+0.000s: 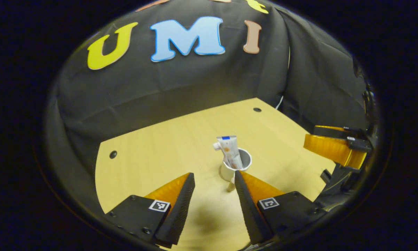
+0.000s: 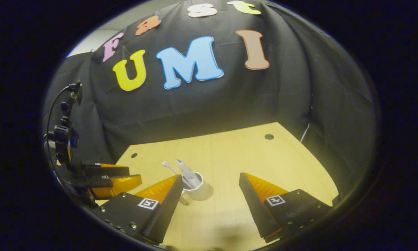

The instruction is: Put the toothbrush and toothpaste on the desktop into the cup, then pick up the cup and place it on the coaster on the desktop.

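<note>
L gripper (image 1: 214, 181): jaws apart, empty, above desktop (image 1: 153, 153), cup just ahead.
R gripper (image 2: 210, 184): jaws apart, empty, cup ahead-left.
Cup (image 1: 237, 166): white, upright on desktop, w/ toothpaste (image 1: 230, 150) + toothbrush (image 1: 217, 146) standing inside, tilted.
Coaster: can't tell where.

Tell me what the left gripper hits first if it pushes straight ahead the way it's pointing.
Probably the cup holding the toothpaste. It stands just beyond the open left gripper, nearer its right-hand finger, so that finger may meet the cup wall first. Depth is hard to judge here.
</note>
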The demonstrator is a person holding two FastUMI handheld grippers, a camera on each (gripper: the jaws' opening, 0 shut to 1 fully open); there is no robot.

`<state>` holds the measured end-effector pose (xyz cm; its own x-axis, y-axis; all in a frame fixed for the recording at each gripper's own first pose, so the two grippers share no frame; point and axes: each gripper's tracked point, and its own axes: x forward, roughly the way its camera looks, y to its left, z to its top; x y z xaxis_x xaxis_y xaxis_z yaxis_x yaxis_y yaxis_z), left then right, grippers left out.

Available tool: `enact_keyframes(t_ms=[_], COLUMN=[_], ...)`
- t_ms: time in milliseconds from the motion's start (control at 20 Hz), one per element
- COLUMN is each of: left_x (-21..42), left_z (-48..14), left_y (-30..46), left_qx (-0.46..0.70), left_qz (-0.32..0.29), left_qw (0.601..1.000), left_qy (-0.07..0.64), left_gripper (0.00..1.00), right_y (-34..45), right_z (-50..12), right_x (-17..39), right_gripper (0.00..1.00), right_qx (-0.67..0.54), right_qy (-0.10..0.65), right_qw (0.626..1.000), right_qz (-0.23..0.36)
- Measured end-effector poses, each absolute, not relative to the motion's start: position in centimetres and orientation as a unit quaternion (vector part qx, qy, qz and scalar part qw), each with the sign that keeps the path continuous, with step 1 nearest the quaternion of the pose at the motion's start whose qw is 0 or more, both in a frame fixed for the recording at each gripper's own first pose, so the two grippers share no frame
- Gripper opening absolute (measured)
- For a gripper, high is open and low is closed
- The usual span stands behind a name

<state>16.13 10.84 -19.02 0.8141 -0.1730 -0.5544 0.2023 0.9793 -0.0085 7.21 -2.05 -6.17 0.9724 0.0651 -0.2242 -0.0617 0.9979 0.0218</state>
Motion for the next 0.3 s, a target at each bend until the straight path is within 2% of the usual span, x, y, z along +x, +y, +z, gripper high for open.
enact_keyframes(t_ms=[50, 300], left_x=[15.9, 13.5], left_z=[-16.8, -9.2], left_y=[11.7, 16.5], left_qx=[0.018, 0.005], left_qz=[-0.085, -0.022], left_qw=[0.961, 0.987], left_qy=[0.263, 0.16], left_gripper=[0.77, 0.77], right_y=[-0.8, 5.2], right_z=[-5.0, 0.4], right_x=[7.3, 7.1], right_gripper=[0.96, 0.95], right_qx=[0.003, 0.007], right_qy=[0.102, 0.059], right_qw=[0.994, 0.993], right_qz=[0.043, 0.1])
